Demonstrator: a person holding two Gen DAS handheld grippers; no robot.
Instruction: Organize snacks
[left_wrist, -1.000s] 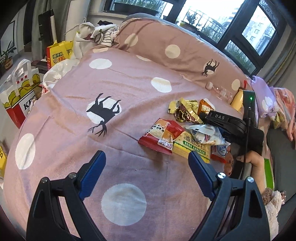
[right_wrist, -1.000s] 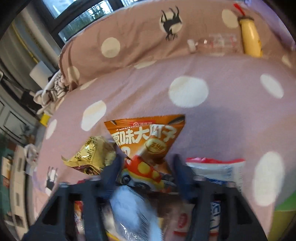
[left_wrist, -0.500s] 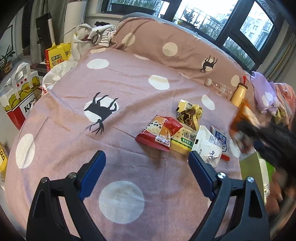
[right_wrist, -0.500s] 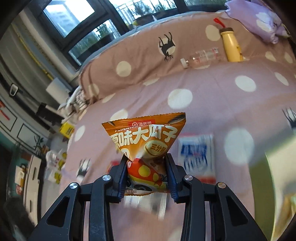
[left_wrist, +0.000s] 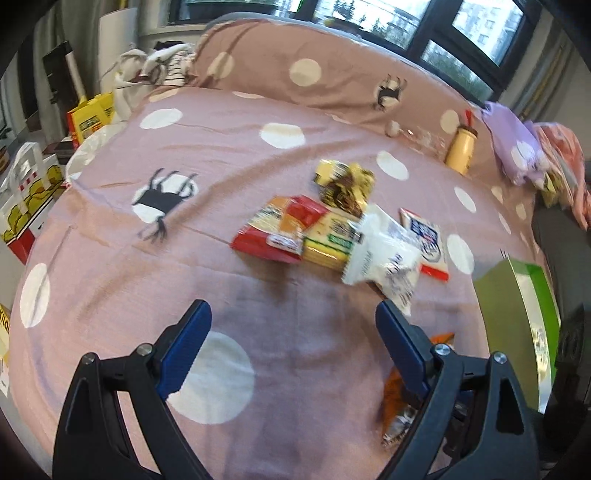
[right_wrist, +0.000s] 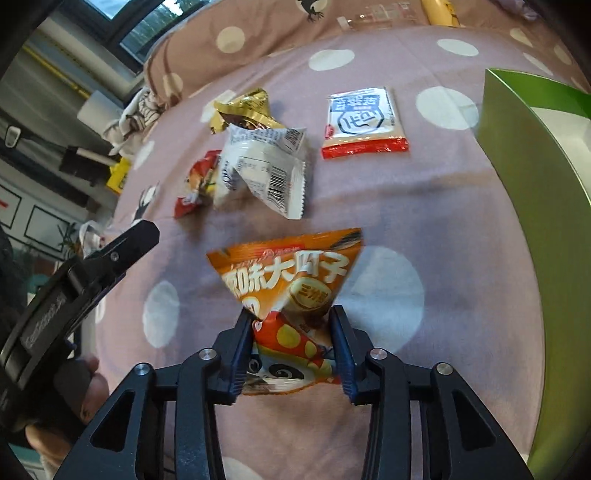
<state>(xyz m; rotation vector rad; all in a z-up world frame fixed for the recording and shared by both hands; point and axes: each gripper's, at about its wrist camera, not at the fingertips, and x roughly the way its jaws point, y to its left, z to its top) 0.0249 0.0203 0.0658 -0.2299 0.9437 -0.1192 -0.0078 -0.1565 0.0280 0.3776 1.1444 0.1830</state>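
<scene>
Right wrist view: an orange packet (right_wrist: 291, 295) is seen between the fingers of the right claw (right_wrist: 291, 350), its lower half pinched by the pads and its printed top fanned out above them. The jaws are opening at this moment, yet the packet is still gripped and is carried clear of the bed (right_wrist: 424, 206). A green box (right_wrist: 546, 206) stands on the bed at the right edge of this view, its open top only partly shown. Well apart from the claw, a white packet (right_wrist: 266, 173), a red-edged sachet (right_wrist: 364, 123), a gold wrapper (right_wrist: 243, 109) and a red packet (right_wrist: 197, 184) lie loose on the bedspread.

From the left wrist view, the left claw (left_wrist: 291, 339) is seen released, its jaws wide with nothing between them, held above bare bedspread short of the snack pile. A yellow cracker pack (left_wrist: 332, 240) is seen there under the white packet.

The step in hand is judged to be the carrying of the orange packet to the green box. For the next move, the packet needs to be brought over the box's opening before the jaws are let fully apart; if it is freed early, it is likely to drop onto the bed beside the box. Five snacks remain to be collected.
</scene>
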